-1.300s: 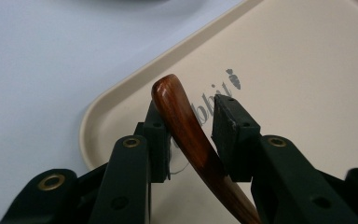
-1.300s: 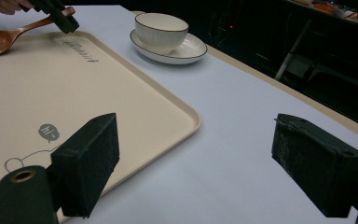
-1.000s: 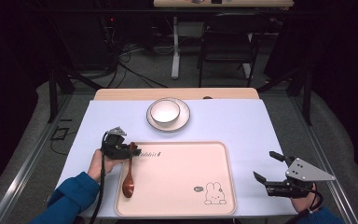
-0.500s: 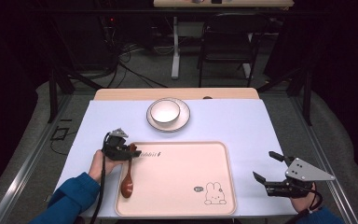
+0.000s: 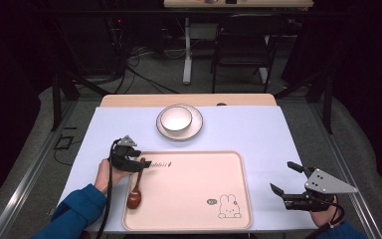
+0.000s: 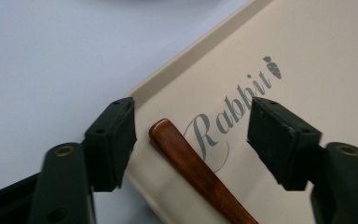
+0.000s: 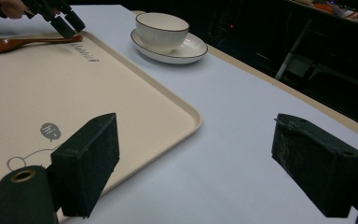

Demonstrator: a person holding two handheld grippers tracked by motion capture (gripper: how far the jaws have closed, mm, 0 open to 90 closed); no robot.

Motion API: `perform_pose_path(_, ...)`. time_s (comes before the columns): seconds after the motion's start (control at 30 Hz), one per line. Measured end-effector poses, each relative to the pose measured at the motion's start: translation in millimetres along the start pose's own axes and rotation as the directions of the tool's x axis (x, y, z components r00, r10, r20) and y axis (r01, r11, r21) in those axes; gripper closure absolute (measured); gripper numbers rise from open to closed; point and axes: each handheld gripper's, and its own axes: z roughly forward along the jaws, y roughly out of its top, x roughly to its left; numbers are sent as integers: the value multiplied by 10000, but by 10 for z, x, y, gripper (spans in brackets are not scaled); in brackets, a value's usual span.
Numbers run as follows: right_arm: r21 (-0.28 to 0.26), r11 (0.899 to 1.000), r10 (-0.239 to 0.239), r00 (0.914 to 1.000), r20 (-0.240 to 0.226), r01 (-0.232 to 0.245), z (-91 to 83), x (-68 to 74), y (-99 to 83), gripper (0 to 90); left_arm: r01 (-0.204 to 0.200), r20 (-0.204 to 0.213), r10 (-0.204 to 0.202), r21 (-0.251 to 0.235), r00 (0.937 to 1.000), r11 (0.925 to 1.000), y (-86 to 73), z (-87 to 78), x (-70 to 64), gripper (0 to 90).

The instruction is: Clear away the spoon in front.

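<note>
1. We see the left gripper with its jaws set apart and nothing clamped between them; the handle tip of the wooden spoon lies in the gap, touching neither pad as far as we can tell.
2. We find the spoon lying flat on the beige tray, along its left edge, with the handle pointing away from the person and the bowl end nearer them.
3. We note the printed word "Rabbit" on the tray floor just beside the handle tip, under the spread jaws.
4. We see the right gripper with its jaws wide apart and holding nothing, resting over the pale blue table cover to the right of the tray, well apart from the spoon.
5. We observe a rabbit drawing near the tray's near right corner.
6. We find a white bowl standing on a plate beyond the tray's far edge, apart from both grippers.
</note>
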Motion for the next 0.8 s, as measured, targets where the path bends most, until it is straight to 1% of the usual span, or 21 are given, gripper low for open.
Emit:
perform_pose_path(0.13,-2,10000,3,10000,-4,-3,-1,0,0,141,-40,-168,39,-109,9999,9999,13,-41,-10,235)
perform_pose_path(0.17,-1,10000,-5,10000,-11,5,-2,0,-1,140,-131,-211,129,-98,9997,9999,19,-52,-17,225)
perform_pose_path(0.2,-9,10000,8,10000,-15,-8,-1,0,-1,141,-199,-282,195,-132,9994,9997,27,-67,-32,214)
perform_pose_path(0.27,3,10000,4,10000,-21,-4,2,-1,0,141,-192,-261,188,-150,9995,9997,61,-103,-71,191)
perform_pose_path(0.33,37,10000,-18,10000,-33,18,3,3,1,141,-405,-386,397,-195,9985,9990,106,-151,-125,179)
perform_pose_path(0.37,37,10000,-18,10000,-33,18,3,3,1,141,-536,-451,528,-164,9976,9984,128,-180,-145,179)
perform_pose_path(0.47,22,10000,-26,10000,-18,26,-5,4,2,141,-697,-660,673,-337,9955,9970,167,-271,-201,167)
perform_pose_path(0.5,21,10000,-36,10000,-3,36,-6,3,1,141,-818,-694,783,-495,9945,9954,181,-346,-242,162)
perform_pose_path(0.53,21,10000,-36,10000,-3,36,-6,3,1,141,-818,-694,783,-495,9945,9954,181,-346,-242,162)
perform_pose_path(0.57,14,10000,-43,10000,-11,43,-5,3,0,141,-957,-782,915,-506,9927,9941,190,-389,-260,162)
perform_pose_path(0.67,23,10000,-21,10000,-19,21,-3,3,-1,141,-1087,-913,1020,-716,9906,9915,206,-505,-310,159)
perform_pose_path(0.73,27,10000,-18,10000,-14,18,-2,5,1,140,-1265,-1094,1179,-759,9870,9891,219,-574,-337,156)
perform_pose_path(0.8,25,10000,-31,10000,-18,31,-2,7,2,141,-1273,-1084,1185,-785,9870,9888,232,-639,-359,152)
